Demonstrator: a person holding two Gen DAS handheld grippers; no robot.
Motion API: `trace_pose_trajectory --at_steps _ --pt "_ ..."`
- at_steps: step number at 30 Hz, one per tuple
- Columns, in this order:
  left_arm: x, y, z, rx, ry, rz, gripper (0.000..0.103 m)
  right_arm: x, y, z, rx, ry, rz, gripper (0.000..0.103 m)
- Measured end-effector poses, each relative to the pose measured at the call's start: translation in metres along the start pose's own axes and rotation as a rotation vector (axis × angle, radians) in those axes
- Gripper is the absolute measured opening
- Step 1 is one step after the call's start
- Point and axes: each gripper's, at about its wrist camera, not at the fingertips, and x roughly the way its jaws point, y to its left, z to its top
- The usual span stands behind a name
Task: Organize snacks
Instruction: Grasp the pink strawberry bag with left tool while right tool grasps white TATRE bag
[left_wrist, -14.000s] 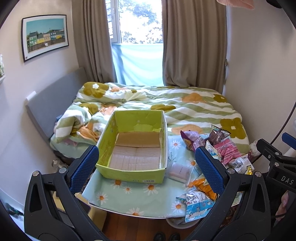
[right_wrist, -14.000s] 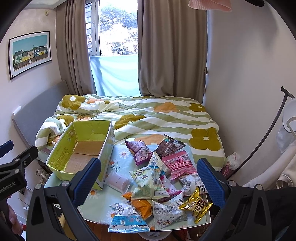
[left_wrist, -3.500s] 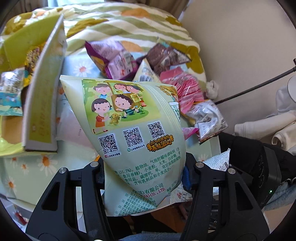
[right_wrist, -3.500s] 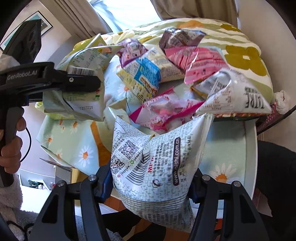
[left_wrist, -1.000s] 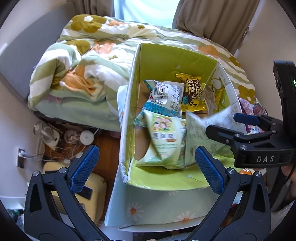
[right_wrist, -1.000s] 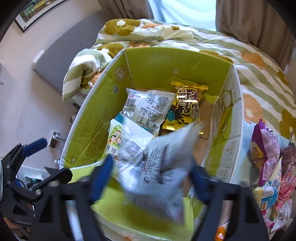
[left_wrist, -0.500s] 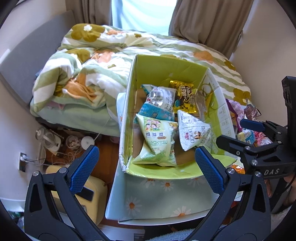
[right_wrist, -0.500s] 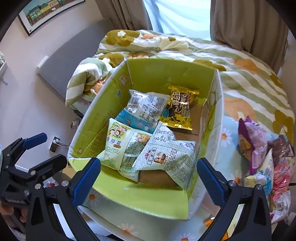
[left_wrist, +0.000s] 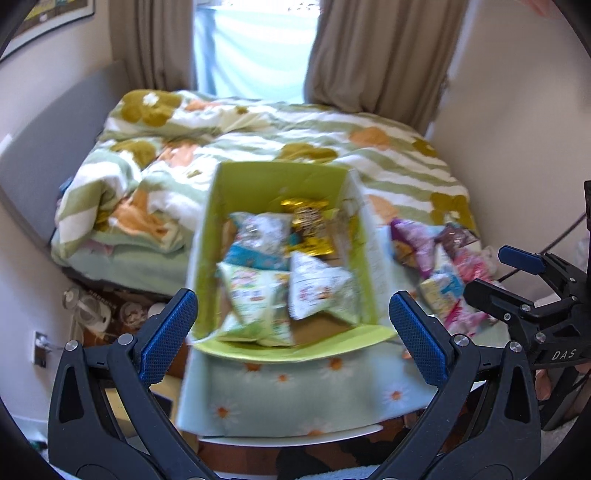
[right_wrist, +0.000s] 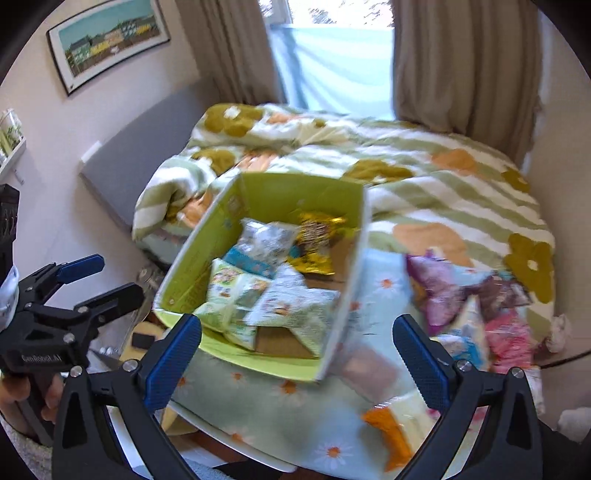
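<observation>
**Four snack bags in the box, both grippers spread wide and empty**

In the left wrist view, the left gripper (left_wrist: 291, 321) is filling the lower frame, its two blue pads splayed wide apart and gripping nothing. Between and above them the green box (left_wrist: 275, 177) is sitting on the daisy-print table (left_wrist: 295, 384), at the centre of the frame. Four bags are lying inside it: a pale green cartoon bag (left_wrist: 255, 295) at lower left, a white bag (left_wrist: 317, 288) just beside it at lower right, a blue-and-silver bag (left_wrist: 258, 240) above them, and a gold bag (left_wrist: 308, 221) at the top. To the right of the box a loose snack pile (left_wrist: 439, 258) is resting on the table; motion blur is making an exact count unsafe, though roughly five packets seem to show. At the far right edge the right gripper (left_wrist: 491, 273) is hanging in the air, its jaws parted and empty.

In the right wrist view, the left gripper (right_wrist: 99, 280) is sitting at the left edge, released. The box (right_wrist: 295, 192) is in the centre with the same four bags, and the right gripper (right_wrist: 297, 343) is framing the bottom, also released. One orange packet (right_wrist: 388, 435) is lying on the table at lower right, and the bed (right_wrist: 424, 177) is stretching across the upper frame.
</observation>
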Motion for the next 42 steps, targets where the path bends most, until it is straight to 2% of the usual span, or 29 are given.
trace_pose_trajectory --at_steps 3,8,13,18,25,31,36,42 --pt "-0.001 -0.037 0.0 0.028 -0.01 -0.027 0.103 -0.024 -0.028 -0.009 0.028 -0.032 -0.022 0.103" --pt "0.004 -0.103 -0.006 0.068 -0.007 -0.079 0.103 -0.061 -0.088 -0.027 0.054 -0.054 -0.106 0.103" --pt "0.018 -0.175 -0.021 0.103 0.016 -0.126 0.103 -0.085 -0.147 -0.048 0.026 -0.035 -0.216 0.103" --pt "0.042 -0.242 -0.045 0.141 0.049 -0.152 0.103 -0.095 -0.201 -0.07 0.021 -0.007 -0.251 0.103" --pt "0.091 -0.305 -0.077 0.247 0.106 -0.169 0.103 -0.078 -0.267 -0.101 0.056 0.067 -0.215 0.103" --pt "0.146 -0.347 -0.11 0.43 0.138 -0.152 0.103 -0.042 -0.312 -0.122 0.148 0.113 -0.176 0.103" --pt "0.187 -0.373 -0.137 0.578 0.163 -0.125 0.097 -0.017 -0.332 -0.137 0.231 0.124 -0.146 0.103" --pt "0.221 -0.384 -0.143 0.614 0.2 -0.114 0.094 0.011 -0.341 -0.147 0.266 0.15 -0.127 0.103"
